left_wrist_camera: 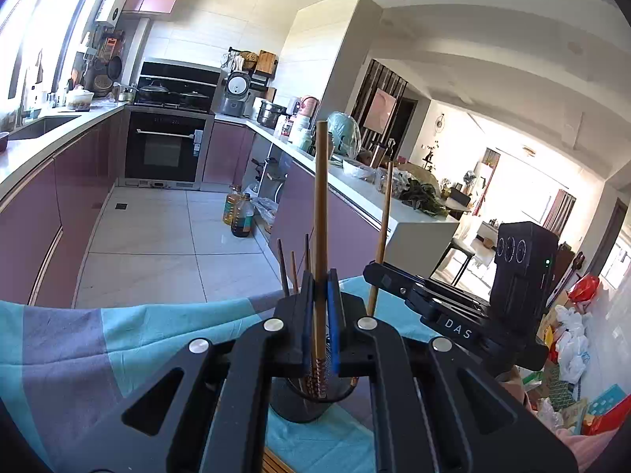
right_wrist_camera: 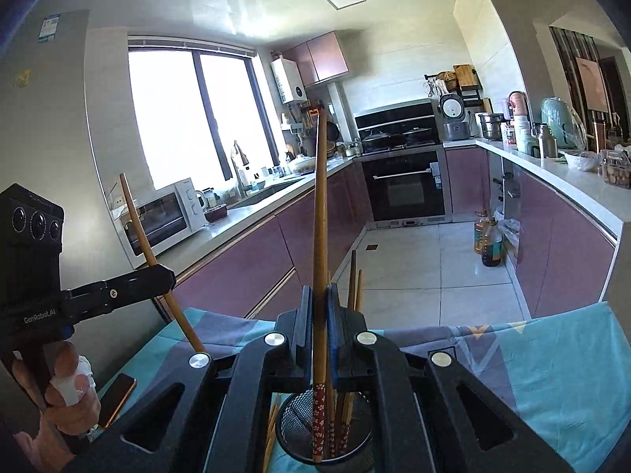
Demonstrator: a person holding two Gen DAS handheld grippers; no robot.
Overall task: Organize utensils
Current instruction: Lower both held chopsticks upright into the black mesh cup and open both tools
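My left gripper [left_wrist_camera: 320, 315] and right gripper [right_wrist_camera: 320, 331] each clamp one chopstick [left_wrist_camera: 320, 213] upright over the mesh cup [right_wrist_camera: 323, 433]. I should keep both vertical and lower the tips inside the rim.

We read two markings. In the left wrist view, at the lower right of the frame, the white letters "DAS" stand on the black body of the right tongs [left_wrist_camera: 374, 272], just below the camera block with its three round lenses. In the right wrist view, at the lower left of the frame, "GenRobot.AI" stands in pale letters on the black body of the left tongs [right_wrist_camera: 167, 276]. At the upper left of that same view, a blue and white label [right_wrist_camera: 49, 28] sits on the tall grey fridge [right_wrist_camera: 59, 126]; we cannot read its print.
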